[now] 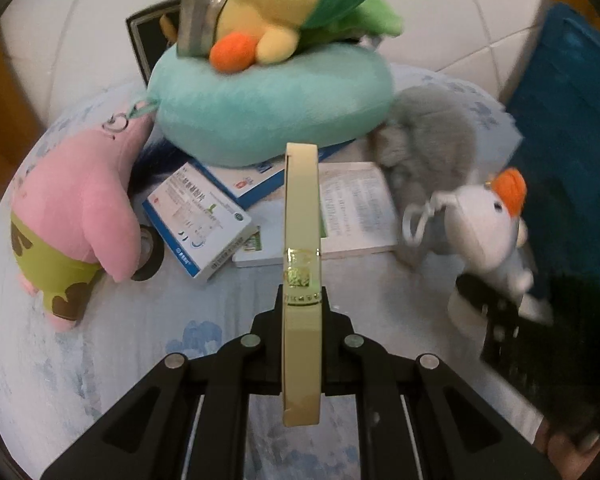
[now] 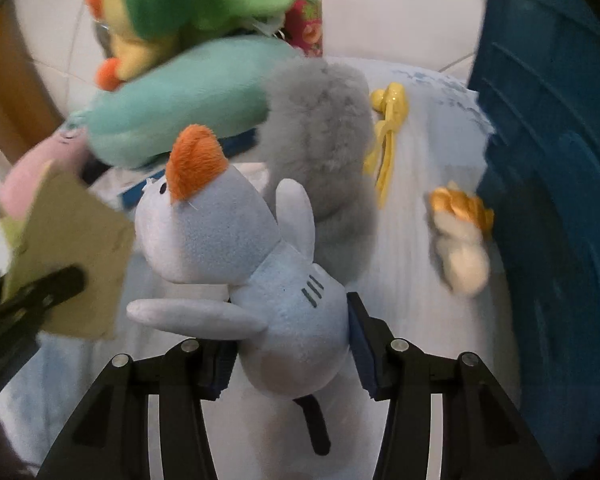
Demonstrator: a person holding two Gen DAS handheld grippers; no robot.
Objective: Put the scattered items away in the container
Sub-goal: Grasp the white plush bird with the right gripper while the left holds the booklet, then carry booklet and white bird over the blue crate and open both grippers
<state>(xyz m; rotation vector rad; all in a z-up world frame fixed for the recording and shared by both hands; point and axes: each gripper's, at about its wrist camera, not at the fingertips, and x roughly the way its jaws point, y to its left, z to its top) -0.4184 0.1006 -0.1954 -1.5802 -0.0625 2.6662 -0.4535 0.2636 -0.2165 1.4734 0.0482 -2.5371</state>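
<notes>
A round table carries a pale cloth printed with faint blue patches, and it fills the lower part of both wrist views. Behind it lies a floor of large white tiles with thin grey joints, and a strip of brown wood shows at the far left edge, though what it belongs to cannot be told. The light is dim and soft, with no strong shadows on the cloth.

The right gripper has its fingers pressed on either side of a pale blue plush toy with an orange tuft. Behind it lie a grey plush and a teal cushion; right, yellow tongs near the blue container.
</notes>
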